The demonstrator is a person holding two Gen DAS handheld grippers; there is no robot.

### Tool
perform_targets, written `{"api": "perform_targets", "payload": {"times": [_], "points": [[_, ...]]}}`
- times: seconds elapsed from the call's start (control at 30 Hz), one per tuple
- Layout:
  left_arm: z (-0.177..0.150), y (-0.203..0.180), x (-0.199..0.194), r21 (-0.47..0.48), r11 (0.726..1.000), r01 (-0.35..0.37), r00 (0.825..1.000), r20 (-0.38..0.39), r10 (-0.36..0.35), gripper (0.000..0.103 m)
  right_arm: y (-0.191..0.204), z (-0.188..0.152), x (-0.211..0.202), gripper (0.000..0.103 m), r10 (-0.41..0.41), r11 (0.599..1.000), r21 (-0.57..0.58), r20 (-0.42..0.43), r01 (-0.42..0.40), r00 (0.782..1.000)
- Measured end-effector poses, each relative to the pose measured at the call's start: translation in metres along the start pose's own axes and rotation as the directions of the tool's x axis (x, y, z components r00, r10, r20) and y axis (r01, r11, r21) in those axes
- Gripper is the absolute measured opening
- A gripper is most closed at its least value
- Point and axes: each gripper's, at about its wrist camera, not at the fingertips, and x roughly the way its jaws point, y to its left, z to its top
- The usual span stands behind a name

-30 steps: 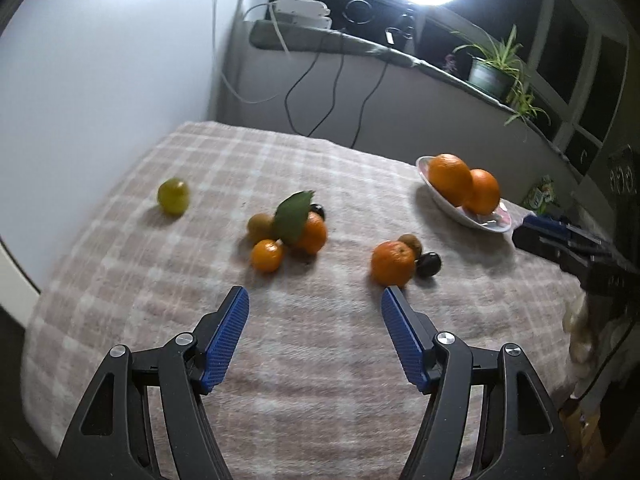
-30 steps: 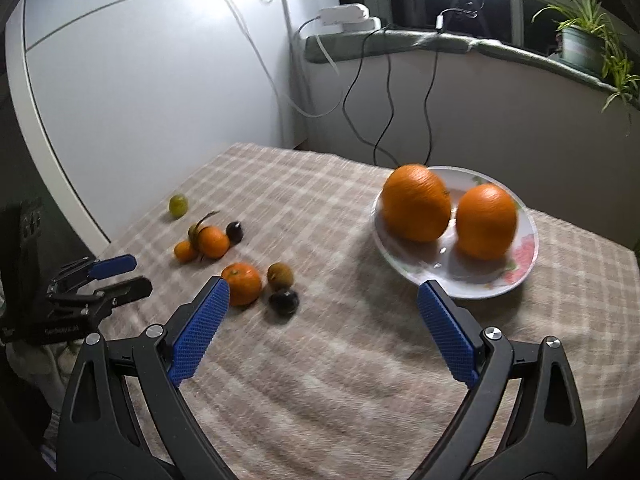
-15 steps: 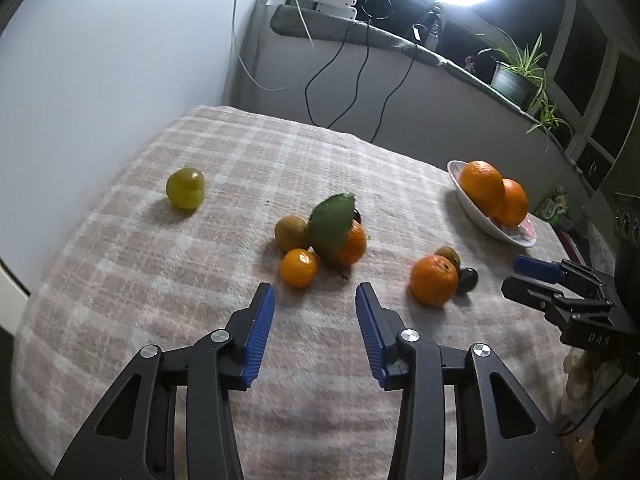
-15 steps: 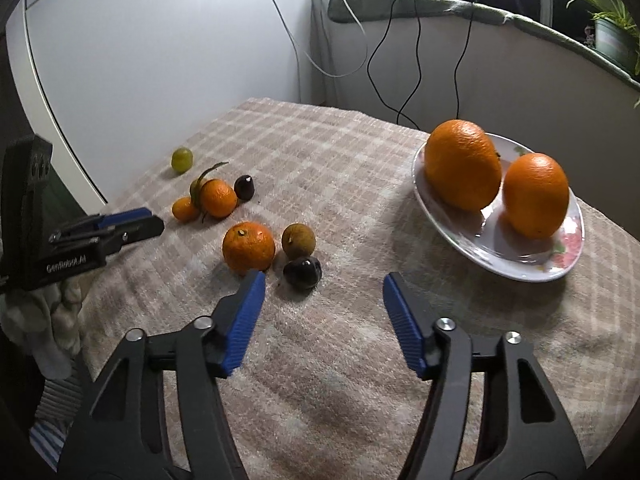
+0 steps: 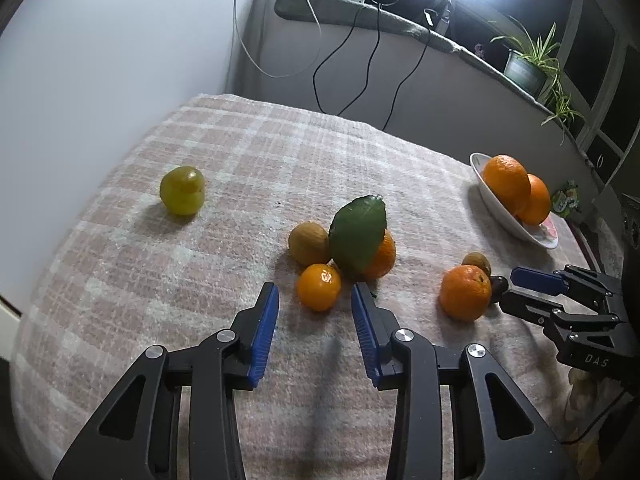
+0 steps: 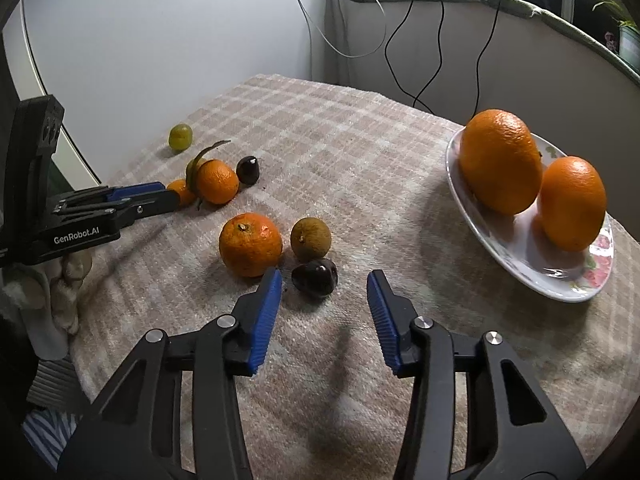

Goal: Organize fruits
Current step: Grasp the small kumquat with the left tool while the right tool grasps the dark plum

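Two large dimpled oranges (image 6: 500, 164) are held by a glossy plate (image 6: 532, 264); eight smaller round fruits are scattered on woven plaid cloth (image 5: 248, 152). Left gripper (image 5: 315, 300) and right gripper (image 6: 324, 292) are parted, empty.

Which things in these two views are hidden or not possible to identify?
- Left wrist view: the leaf covers most of the orange behind it.
- Left wrist view: the dark fruit sits mostly behind the mandarin and the right tool.
- Right wrist view: the left tool hides part of the small orange.
- Both views: which kind the dark fruit is cannot be told.
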Motion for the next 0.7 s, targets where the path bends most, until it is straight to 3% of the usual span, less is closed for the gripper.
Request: {"api": "perform_targets", "payload": {"times": [0.27,0.57,0.7], "points": [[0.004,0.0,0.012,0.01,1.0,-0.001,1.0,-0.025,0.002,0.028,0.001,0.002,0.007,0.042,0.01,1.0,-0.003,-0.014,-0.01,1.0],[0.004,0.004,0.014,0.004,1.0,0.008,1.0,-0.025,-0.008,0.022,0.006,0.002,0.013,0.028,0.018,1.0,-0.012,-0.029,-0.018,0.999],[0.003,0.003,0.012,0.004,1.0,0.01,1.0,-0.021,-0.01,0.021,0.009,0.002,0.012,0.027,0.009,1.0,-0.019,-0.027,-0.009,1.0]]}}
